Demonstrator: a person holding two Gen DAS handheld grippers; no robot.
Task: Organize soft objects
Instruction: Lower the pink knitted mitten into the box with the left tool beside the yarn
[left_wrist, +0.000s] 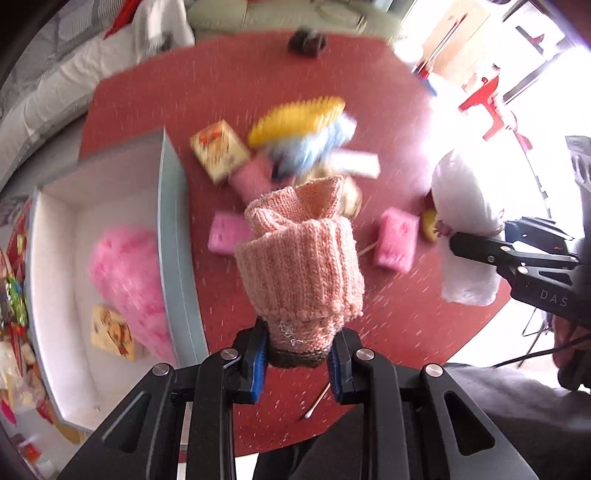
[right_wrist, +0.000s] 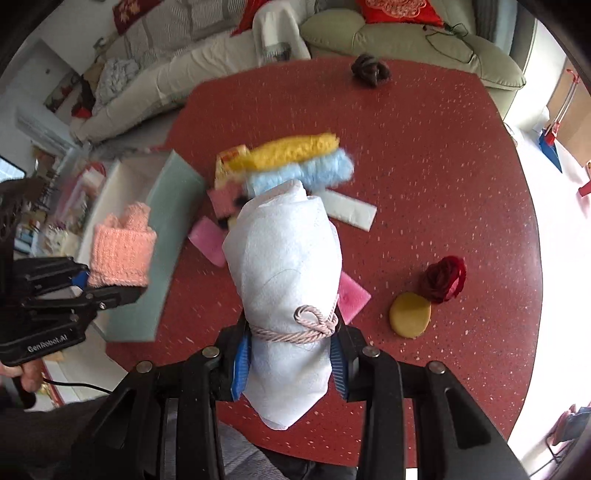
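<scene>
Sofa: pale green, behind the table
Cushion: red, on the sofa
Cotton swab: lying on the red table
Stool: red, near the bright window

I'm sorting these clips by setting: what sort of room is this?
Most likely a home living room. A pale sofa with a red cushion curves behind the red table, and household clutter lies on the floor. The soft things and the white box look set out for the task.
</scene>
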